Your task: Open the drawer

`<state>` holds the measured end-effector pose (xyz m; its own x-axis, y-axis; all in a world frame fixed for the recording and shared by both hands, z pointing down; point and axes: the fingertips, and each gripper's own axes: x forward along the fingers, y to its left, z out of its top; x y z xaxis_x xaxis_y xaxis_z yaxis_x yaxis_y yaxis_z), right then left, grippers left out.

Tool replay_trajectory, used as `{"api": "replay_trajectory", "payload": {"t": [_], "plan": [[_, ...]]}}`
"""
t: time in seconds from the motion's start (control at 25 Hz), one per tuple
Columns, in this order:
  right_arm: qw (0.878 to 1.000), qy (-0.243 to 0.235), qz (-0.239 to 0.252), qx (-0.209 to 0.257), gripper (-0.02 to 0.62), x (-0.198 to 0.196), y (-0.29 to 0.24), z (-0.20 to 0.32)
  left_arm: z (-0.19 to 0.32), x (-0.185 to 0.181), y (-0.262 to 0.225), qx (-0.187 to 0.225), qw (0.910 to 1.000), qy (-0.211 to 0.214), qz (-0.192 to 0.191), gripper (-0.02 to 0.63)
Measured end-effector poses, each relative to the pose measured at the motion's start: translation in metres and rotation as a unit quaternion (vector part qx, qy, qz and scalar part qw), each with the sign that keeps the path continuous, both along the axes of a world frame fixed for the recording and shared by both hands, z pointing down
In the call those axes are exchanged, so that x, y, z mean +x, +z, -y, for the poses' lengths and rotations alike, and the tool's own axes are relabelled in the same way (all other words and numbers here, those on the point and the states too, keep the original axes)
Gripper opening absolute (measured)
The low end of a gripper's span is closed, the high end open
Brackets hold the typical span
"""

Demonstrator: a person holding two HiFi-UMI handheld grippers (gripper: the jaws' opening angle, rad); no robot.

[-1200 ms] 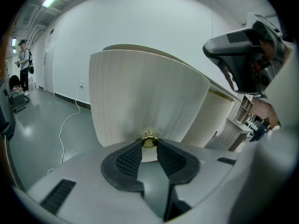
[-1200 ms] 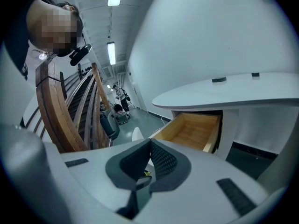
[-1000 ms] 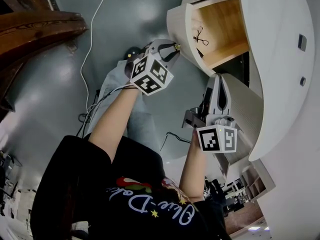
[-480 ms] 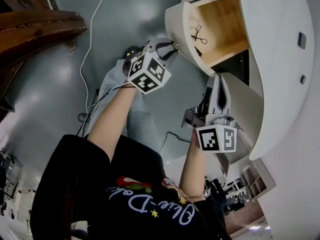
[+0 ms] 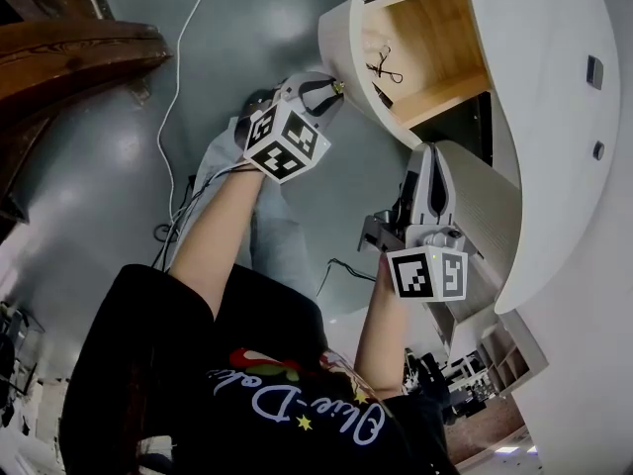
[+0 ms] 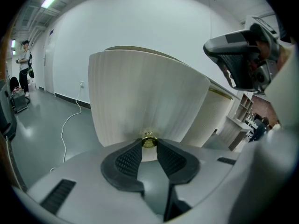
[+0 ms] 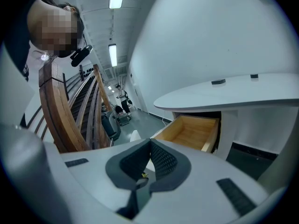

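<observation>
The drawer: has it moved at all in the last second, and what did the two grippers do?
The drawer slid a little farther out, toward the left of the head view, drawn by the left gripper, which stays clamped on its brass knob and moved with it. The right gripper stayed put, jaws together and empty.

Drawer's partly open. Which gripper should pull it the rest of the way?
Left, most likely. The left gripper has its jaws on the brass knob of the drawer front, so it can just pull. The right gripper is shut, empty, apart from the drawer.
</observation>
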<state>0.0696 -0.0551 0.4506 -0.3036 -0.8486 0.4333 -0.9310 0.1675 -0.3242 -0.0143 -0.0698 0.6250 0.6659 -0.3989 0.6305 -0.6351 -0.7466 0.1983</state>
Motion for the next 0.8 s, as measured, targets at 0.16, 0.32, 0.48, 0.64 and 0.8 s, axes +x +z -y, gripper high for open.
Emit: {"api": "replay_trajectory", "payload": {"t": [0.16,0.32,0.48,0.64,0.8], "plan": [[1.0,0.001,-0.002,0.001,0.002,0.001,-0.002,-0.002,0.0,0.0,0.0,0.001,1.0,0.001,-0.002,0.097],[1.0,0.003,-0.004,0.002,0.002,0.002,-0.003,-0.005,0.001,0.0,0.0,0.002,1.0,-0.004,-0.004,0.097],[1.0,0.007,-0.002,0.001,0.002,0.005,-0.003,-0.01,0.0,0.0,-0.001,0.004,1.0,-0.003,-0.002,0.097],[1.0,0.007,-0.003,0.0,0.002,0.008,-0.003,-0.016,0.0,0.0,0.0,0.004,1.0,0.002,-0.002,0.097],[1.0,0.01,-0.003,0.003,0.002,0.012,-0.005,-0.018,0.0,0.001,0.0,0.006,1.0,0.002,0.003,0.097]]}}
